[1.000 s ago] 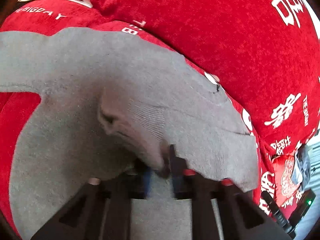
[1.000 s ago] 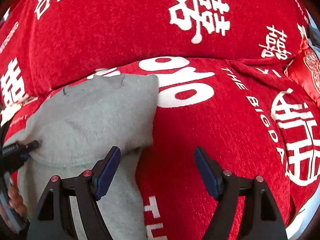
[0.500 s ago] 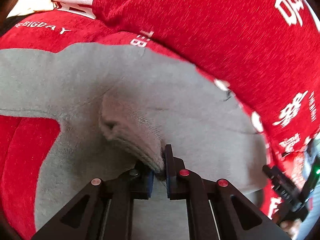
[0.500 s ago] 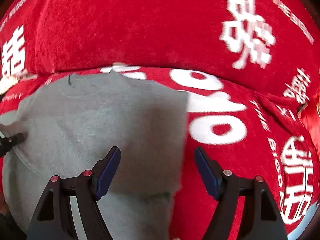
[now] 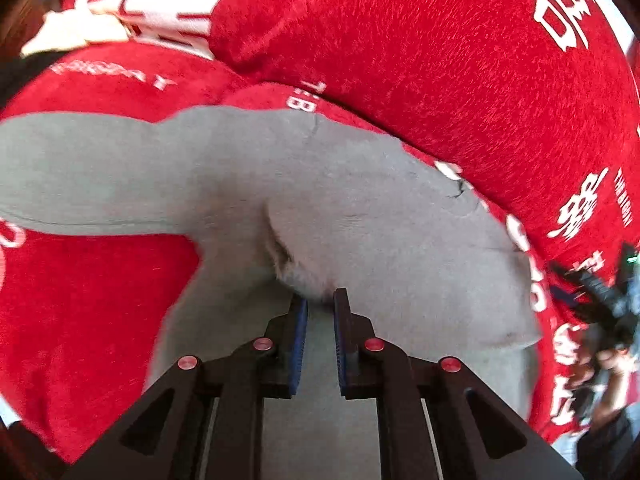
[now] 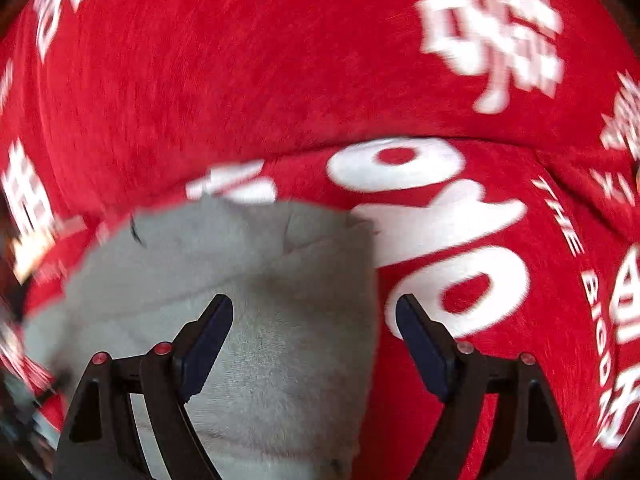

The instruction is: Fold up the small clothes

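A small grey long-sleeved garment (image 5: 360, 208) lies spread on a red cover with white lettering (image 5: 440, 60). One sleeve (image 5: 80, 184) stretches out to the left. My left gripper (image 5: 319, 296) pinches a raised fold of the grey cloth at its tips, and its jaws are starting to open with the fold still between them. In the right wrist view, my right gripper (image 6: 314, 300) hovers over the garment's right edge (image 6: 280, 272). Its jaws are opening wide and grip nothing; the cloth edge lies below the gap.
The red cover (image 6: 240, 60) rises into a padded back behind the garment. A pale cloth (image 5: 72, 32) lies at the far left. The other gripper and a hand (image 5: 596, 320) show blurred at the right edge of the left wrist view.
The left gripper has moved with the fold, which has flattened and shrunk, and its pads stand slightly wider. The right gripper has swung over the garment's right edge and spread wider.
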